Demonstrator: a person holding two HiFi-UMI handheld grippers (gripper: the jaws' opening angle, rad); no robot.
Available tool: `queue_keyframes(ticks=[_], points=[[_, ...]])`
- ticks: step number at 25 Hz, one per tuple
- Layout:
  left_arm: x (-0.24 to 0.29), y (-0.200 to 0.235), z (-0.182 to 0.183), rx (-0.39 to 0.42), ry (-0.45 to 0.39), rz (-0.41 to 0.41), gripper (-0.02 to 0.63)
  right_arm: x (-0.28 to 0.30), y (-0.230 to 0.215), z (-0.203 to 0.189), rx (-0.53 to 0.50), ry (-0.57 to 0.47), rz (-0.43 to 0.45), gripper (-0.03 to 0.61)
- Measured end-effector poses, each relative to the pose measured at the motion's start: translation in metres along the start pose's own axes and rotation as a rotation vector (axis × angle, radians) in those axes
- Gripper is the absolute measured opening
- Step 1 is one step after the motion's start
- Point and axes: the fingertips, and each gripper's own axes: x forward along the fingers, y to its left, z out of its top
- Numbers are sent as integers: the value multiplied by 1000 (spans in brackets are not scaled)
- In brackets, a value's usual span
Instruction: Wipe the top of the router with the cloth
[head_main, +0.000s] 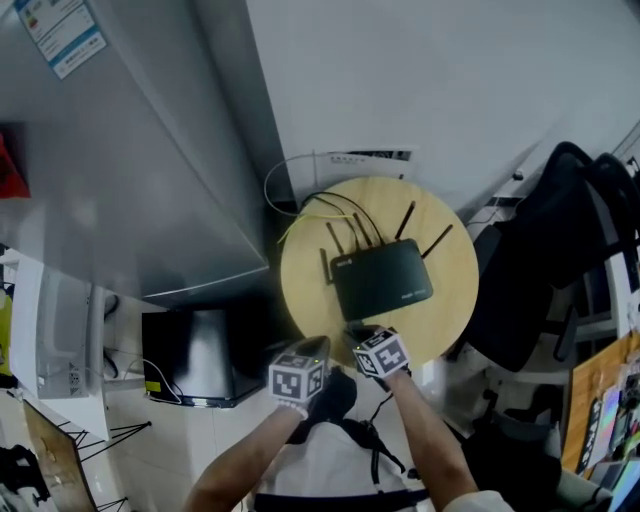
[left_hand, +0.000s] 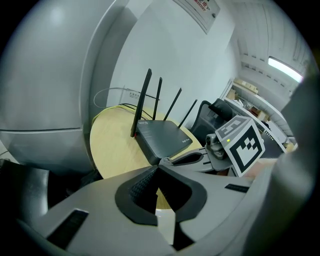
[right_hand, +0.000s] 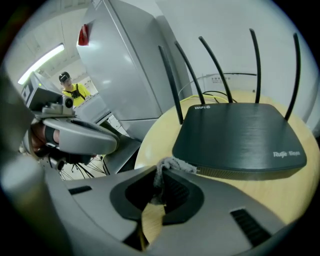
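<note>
1. The right gripper (right_hand: 162, 169) pinches a frayed grey cloth (right_hand: 173, 164) at its tips, held low at the near edge of the router (right_hand: 240, 140) — seemingly poised to sweep across the lid, which shows no sign of wiping yet
2. The left gripper (left_hand: 159, 164) hangs just beside it, jaws pressed together on nothing, apparently kept clear of the work
3. The router lies flat near the middle of a round wooden table (head_main: 303, 290) beside a tall grey cabinet (head_main: 150, 150) — a matt black, brushed-looking slab with pale lettering on top and thin antennas (right_hand: 255, 67) raised along its far side
</note>
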Motion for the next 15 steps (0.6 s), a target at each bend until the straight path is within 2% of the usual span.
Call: queue_keyframes(ticks=[5,11,15], points=[[-15,1,-12,-1,-3,1,-3,2,4,2,41,-21,-39,37],[-36,11,-30,-27,-15,13,-3,-12,27,-7,157,-16,-93,37],[-43,18,-34,-47,-30,25,-3,-7,31,8,212,-56,-122,37]])
